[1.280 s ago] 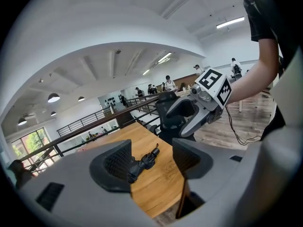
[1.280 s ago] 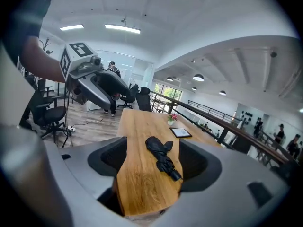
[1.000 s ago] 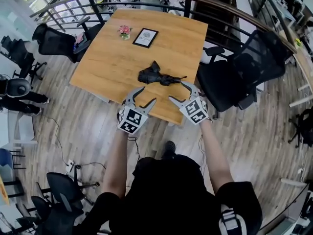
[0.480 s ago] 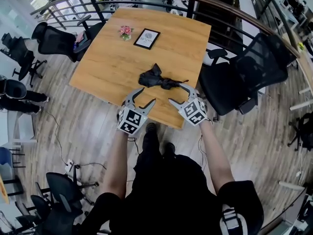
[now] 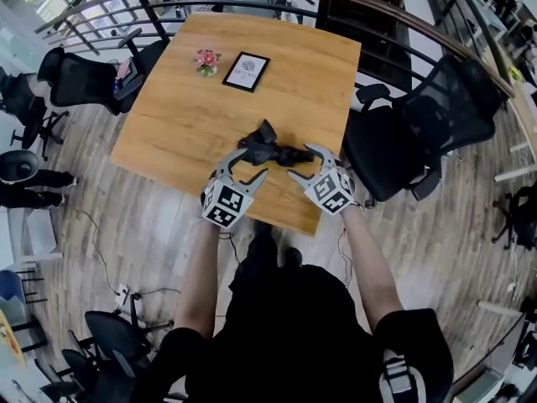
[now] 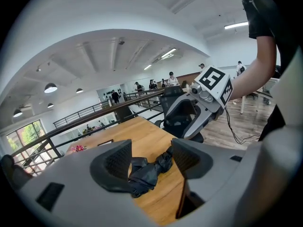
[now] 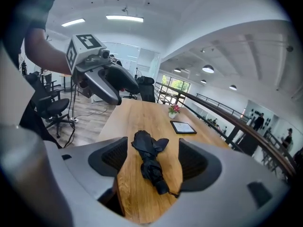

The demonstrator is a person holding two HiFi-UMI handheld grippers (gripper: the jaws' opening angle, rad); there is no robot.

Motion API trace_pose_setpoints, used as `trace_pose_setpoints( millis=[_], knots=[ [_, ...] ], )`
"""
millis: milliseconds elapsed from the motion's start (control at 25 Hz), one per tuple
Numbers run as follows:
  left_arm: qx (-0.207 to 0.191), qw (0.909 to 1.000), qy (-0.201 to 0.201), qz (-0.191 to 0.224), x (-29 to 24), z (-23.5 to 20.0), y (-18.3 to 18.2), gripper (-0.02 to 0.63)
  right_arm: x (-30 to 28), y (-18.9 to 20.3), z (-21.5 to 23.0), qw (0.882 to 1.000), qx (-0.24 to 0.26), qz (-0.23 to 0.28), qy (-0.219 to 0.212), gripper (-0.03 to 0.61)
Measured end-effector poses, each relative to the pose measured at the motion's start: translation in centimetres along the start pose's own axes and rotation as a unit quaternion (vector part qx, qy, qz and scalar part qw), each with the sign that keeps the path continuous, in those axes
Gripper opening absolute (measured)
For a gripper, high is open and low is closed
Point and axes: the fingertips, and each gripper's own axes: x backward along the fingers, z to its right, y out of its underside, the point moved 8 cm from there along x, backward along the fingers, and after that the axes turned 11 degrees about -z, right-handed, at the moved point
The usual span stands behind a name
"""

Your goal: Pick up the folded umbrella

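The folded umbrella [image 5: 273, 151] is black and lies flat on the wooden surface [image 5: 193, 116], on the half nearer the person. Its loose, bunched canopy end points to the person's left and its narrow handle end to the right.

The left tongs [image 5: 254, 163] hover just on the person's side of the umbrella's canopy end. Their jaws stand wide apart and hold nothing. In the left gripper view the crumpled fabric shows in the gap between the two ribbed pads, but neither pad presses on it.

The right tongs [image 5: 299, 160] sit just beside the umbrella's handle end, angled in toward it. These jaws are also spread wide and empty. In the right gripper view the umbrella runs lengthwise down the middle of the gap, handle end nearest, with bare wood on both sides between it and the pads. From above, the two pairs of tongs flank the umbrella, one at each end; whether any tip brushes the fabric cannot be told.

Well beyond the umbrella, toward the far edge of the surface, lie a framed card [image 5: 246, 70] and, just left of that, a small pot of pink flowers [image 5: 205, 60]. To the right of the umbrella, off the surface, stands a black mesh office chair [image 5: 419, 124].
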Motion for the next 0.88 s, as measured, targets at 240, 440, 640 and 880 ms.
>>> trace_pose_setpoints(
  millis=[240, 440, 640, 880],
  knots=[
    [-0.011, 0.9990, 0.040, -0.017, -3.5, -2.3, 0.7, 0.278, -3.2, -0.2, 1.0, 0.999, 0.005, -0.030, -0.011, 0.354],
    [-0.025, 0.9966, 0.072, -0.031, -6.1, -4.1, 1.5, 0.278, -5.7, 0.0, 2.0, 0.999, -0.021, -0.047, -0.011, 0.354],
    [-0.029, 0.9932, 0.106, -0.039, -8.2, -5.8, 2.8, 0.278, -8.0, -0.3, 2.6, 0.997, -0.039, -0.062, -0.004, 0.356],
    [-0.049, 0.9867, 0.147, -0.047, -10.6, -7.1, 4.7, 0.278, -11.0, 0.2, 2.6, 0.994, -0.055, -0.095, -0.007, 0.356]
  ],
)
